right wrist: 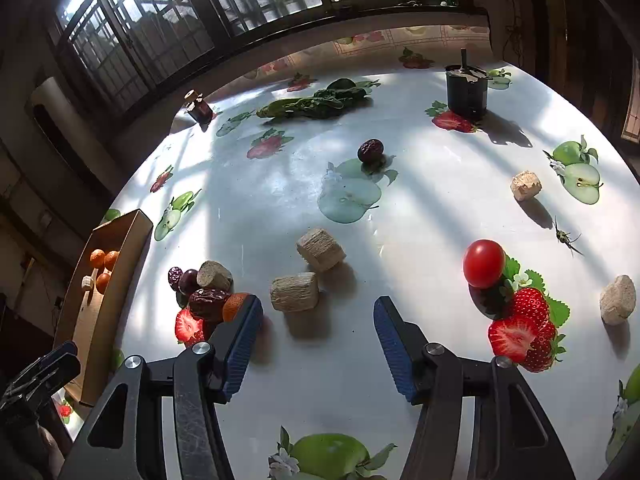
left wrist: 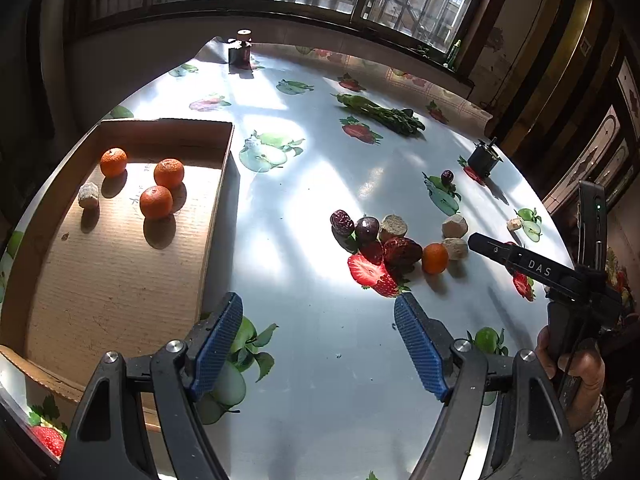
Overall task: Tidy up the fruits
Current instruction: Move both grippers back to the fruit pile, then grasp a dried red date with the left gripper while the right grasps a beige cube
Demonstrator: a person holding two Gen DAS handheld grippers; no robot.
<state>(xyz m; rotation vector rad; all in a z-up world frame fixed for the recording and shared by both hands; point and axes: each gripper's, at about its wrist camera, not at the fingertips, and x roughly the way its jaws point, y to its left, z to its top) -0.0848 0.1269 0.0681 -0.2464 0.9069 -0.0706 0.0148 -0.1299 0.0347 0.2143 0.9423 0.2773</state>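
Left gripper point(left wrist: 318, 340): blue-padded jaws apart, nothing between them, above bare tablecloth point(left wrist: 320, 360) beside the cardboard tray point(left wrist: 120, 280). Right gripper point(right wrist: 318, 344): jaws apart, nothing between them, just short of two beige cylindrical pieces point(right wrist: 296, 291). In tray: three mandarins point(left wrist: 157, 201) and one pale beige piece point(left wrist: 88, 195). Loose on table, mid-surface: cluster of red dates point(left wrist: 402, 251), dark round fruit point(left wrist: 367, 229), one mandarin point(left wrist: 435, 258), beige pieces, all touching or nearly so. Further right: cherry tomato point(right wrist: 484, 263) beside a printed strawberry; single date point(right wrist: 370, 150) well apart; leafy greens point(right wrist: 316, 103) and black container point(right wrist: 467, 90) near far edge. Strawberries and green apples: tablecloth print only.
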